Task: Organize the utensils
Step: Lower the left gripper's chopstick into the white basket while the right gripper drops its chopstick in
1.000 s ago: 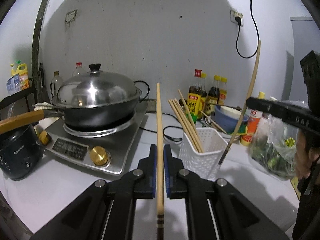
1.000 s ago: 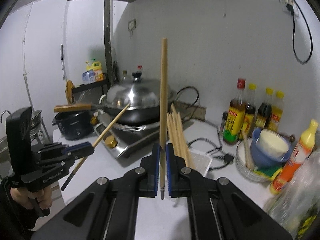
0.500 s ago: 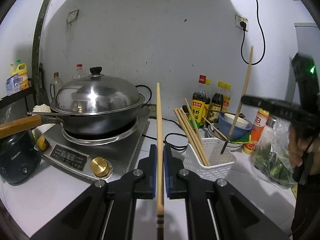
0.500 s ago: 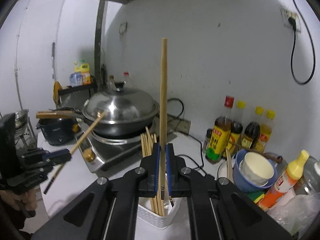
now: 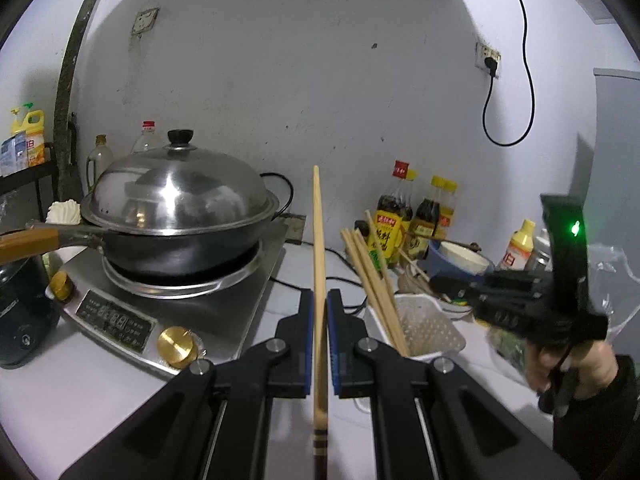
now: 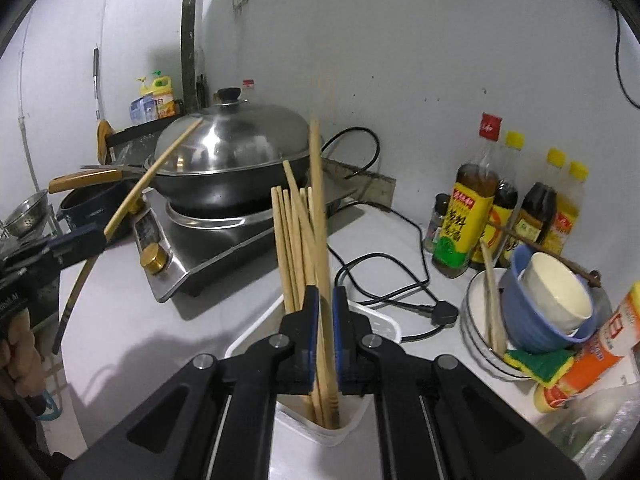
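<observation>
My left gripper (image 5: 320, 320) is shut on a light wooden chopstick (image 5: 318, 240) that points up and away, left of the white slotted basket (image 5: 432, 328). Several chopsticks (image 5: 376, 280) lean in that basket. In the right wrist view my right gripper (image 6: 325, 320) is shut on another chopstick (image 6: 318, 208), blurred, with its lower end down inside the basket (image 6: 352, 428) among several chopsticks (image 6: 288, 240). The right gripper (image 5: 452, 286) shows at the right of the left wrist view, over the basket. The left gripper (image 6: 96, 236) with its chopstick (image 6: 152, 176) appears at the left of the right wrist view.
A lidded steel wok (image 5: 180, 200) sits on an induction cooker (image 5: 224, 312) left of the basket. Sauce bottles (image 6: 464, 216), stacked bowls (image 6: 532, 320) and a yellow squeeze bottle (image 5: 516, 246) crowd the right. A black cord and plug (image 6: 444, 312) lie behind the basket. A dark pot (image 5: 20, 312) stands far left.
My right gripper has come down and forward with its chopstick, whose lower end now sits in the basket. The left gripper has shifted slightly, still holding its chopstick.
</observation>
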Demonstrator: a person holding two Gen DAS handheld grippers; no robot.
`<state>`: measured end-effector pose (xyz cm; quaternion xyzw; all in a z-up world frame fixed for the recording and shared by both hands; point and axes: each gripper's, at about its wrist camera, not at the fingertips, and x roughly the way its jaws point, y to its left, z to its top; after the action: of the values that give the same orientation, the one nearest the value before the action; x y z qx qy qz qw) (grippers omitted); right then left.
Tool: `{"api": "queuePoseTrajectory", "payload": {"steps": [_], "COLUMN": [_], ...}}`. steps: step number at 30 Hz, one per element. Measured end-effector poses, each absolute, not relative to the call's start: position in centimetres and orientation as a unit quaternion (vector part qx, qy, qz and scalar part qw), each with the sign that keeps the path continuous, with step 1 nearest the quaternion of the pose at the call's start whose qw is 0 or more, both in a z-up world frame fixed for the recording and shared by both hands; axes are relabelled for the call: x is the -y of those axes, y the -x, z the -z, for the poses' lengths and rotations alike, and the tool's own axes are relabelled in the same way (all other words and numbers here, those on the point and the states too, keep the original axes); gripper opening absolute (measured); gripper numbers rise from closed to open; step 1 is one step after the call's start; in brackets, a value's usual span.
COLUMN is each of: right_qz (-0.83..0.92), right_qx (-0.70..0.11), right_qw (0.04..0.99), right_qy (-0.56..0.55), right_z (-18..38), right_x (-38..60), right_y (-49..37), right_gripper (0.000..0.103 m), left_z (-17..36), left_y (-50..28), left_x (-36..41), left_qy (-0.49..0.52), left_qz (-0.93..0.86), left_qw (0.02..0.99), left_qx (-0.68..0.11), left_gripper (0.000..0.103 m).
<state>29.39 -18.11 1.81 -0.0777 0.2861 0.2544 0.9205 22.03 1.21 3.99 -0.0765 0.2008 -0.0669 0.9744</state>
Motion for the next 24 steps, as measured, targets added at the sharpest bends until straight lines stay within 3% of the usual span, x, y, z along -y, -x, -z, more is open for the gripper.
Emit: {"api": "queuePoseTrajectory", "payload": {"steps": [4,17,24], "right_qz": [-0.255,-0.248,-0.249], "right_qx": [-0.284,-0.285,-0.286], "right_qw": [0.922,0.926,0.925], "right_qy": [0.063,0.010,-0.015], "right_z": [-1.7,-0.8,0.2], "right_x": [19.0,24.1,26.4], "right_y": [-29.4,-29.7,-30.1], "right_gripper": [0.020,0.021,0.028], "left_z": [-4.5,-4.8,-3.4], "left_y": [-23.0,-28.9,-31.9], "left_x": [-0.6,3.2,6.1], "left_qy": [0.086,0.167,0.211], "left_qz": [0.075,0.086,0.073], "left_qw": [0.974,0.964,0.959], "left_qx": [-0.196,-0.187,-0.177], "left_gripper": [0.006,0.006,0.006]}}
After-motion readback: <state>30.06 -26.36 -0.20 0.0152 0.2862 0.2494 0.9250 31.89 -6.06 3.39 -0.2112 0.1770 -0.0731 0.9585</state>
